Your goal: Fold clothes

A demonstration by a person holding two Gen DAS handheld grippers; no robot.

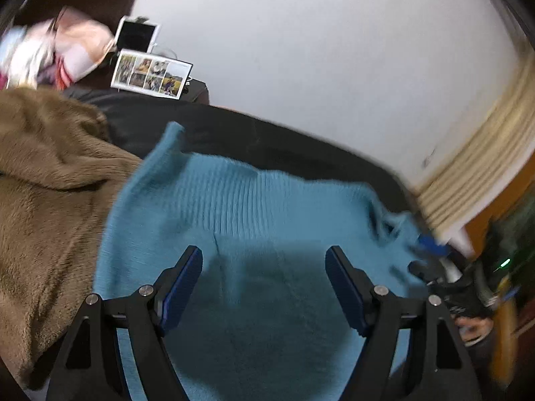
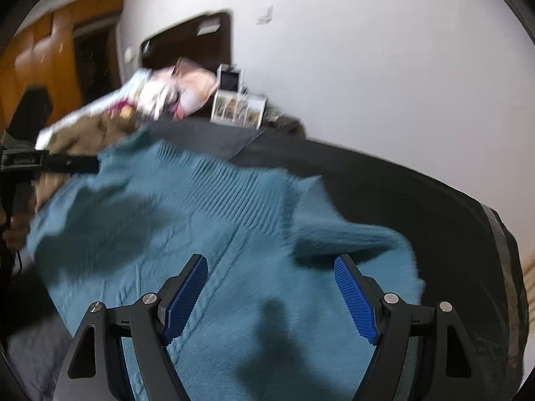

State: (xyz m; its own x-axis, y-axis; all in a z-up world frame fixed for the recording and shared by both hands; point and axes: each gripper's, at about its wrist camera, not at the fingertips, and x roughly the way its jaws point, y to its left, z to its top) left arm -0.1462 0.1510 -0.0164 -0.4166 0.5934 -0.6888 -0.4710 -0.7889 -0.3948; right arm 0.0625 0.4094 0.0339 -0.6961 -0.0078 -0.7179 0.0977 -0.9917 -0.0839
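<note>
A teal knitted sweater point(image 1: 240, 207) lies spread on a dark bed cover point(image 1: 267, 140); its ribbed part points towards the wall. My left gripper point(image 1: 264, 267) hovers over the sweater, its blue pads wide apart with nothing between them. In the right wrist view the same sweater point(image 2: 217, 234) fills the middle, one corner rumpled at the right. My right gripper point(image 2: 271, 277) is open above it, nothing between its pads. The other gripper shows at the right edge of the left view point(image 1: 431, 260) and at the left edge of the right view point(image 2: 67, 163), a hand holding it.
A brown fluffy blanket point(image 1: 50, 183) lies left of the sweater. A heap of light clothes point(image 1: 60, 53), a photo sheet point(image 1: 150, 73) and a tablet point(image 1: 137, 35) sit at the far end by the white wall point(image 1: 334, 50). Orange wardrobe doors point(image 2: 50, 43) stand beyond.
</note>
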